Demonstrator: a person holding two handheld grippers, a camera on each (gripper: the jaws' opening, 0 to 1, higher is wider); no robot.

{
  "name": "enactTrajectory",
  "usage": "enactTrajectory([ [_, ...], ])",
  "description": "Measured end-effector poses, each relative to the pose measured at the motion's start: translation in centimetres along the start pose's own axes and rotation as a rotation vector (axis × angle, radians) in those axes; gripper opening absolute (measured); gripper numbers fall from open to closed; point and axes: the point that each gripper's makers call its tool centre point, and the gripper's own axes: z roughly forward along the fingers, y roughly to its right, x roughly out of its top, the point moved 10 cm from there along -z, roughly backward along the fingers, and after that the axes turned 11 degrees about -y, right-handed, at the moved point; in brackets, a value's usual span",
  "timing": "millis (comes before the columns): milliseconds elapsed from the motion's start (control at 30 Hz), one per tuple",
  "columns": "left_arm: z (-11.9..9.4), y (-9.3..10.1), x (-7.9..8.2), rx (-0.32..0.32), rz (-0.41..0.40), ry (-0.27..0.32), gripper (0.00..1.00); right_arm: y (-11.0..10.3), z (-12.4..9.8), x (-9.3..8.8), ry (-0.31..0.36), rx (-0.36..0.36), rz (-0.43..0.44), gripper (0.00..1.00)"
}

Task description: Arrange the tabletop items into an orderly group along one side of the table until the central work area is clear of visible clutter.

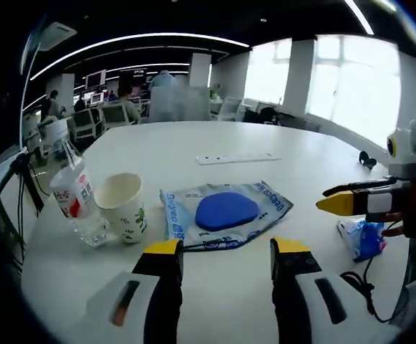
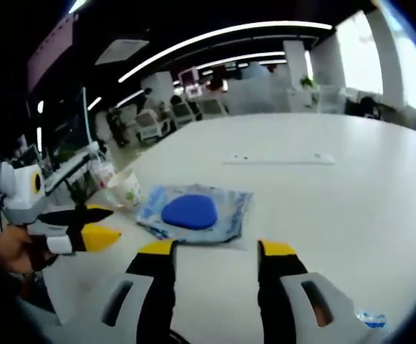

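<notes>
Table (image 1: 215, 140): smooth, matt white surface. Water bottle (image 1: 75, 197): clear, glossy plastic with a printed label. Cup (image 1: 122, 208): matt paper, printed outside. Blue pad (image 1: 225, 211): matt, smooth, sealed in a glossy, crinkled plastic bag (image 1: 265, 197) (printed blue lettering). Small packet (image 1: 361, 236): shiny plastic film. Left gripper (image 1: 225, 251) and right gripper (image 2: 215, 251): black jaws with yellow tips, smooth white plastic shells.

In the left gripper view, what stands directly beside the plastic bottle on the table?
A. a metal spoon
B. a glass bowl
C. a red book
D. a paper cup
D: a white paper cup with a small green print stands upright right next to the plastic bottle, to the left of the blue pad in its wrapper on the white table.
</notes>
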Motion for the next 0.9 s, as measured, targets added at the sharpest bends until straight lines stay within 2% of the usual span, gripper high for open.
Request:
enactTrajectory([
  [67,-0.1,0.2,-0.1,-0.005,0.005,0.001,0.51,0.0,-0.2,-0.1,0.005,0.006,0.02,0.45],
  [300,-0.9,0.8,-0.2,-0.008,0.026,0.004,0.56,-0.5,-1.3,-0.9,0.009,0.007,-0.014,0.49],
  [700,-2.2,2.1,-0.9,-0.035,0.055,0.014,0.61,-0.5,-3.3,-2.3,0.02,-0.002,-0.013,0.55],
  [900,-2.8,3.4,-1.3,-0.056,0.074,0.016,0.62,-0.4,-4.5,-2.9,0.031,-0.007,0.0,0.57],
])
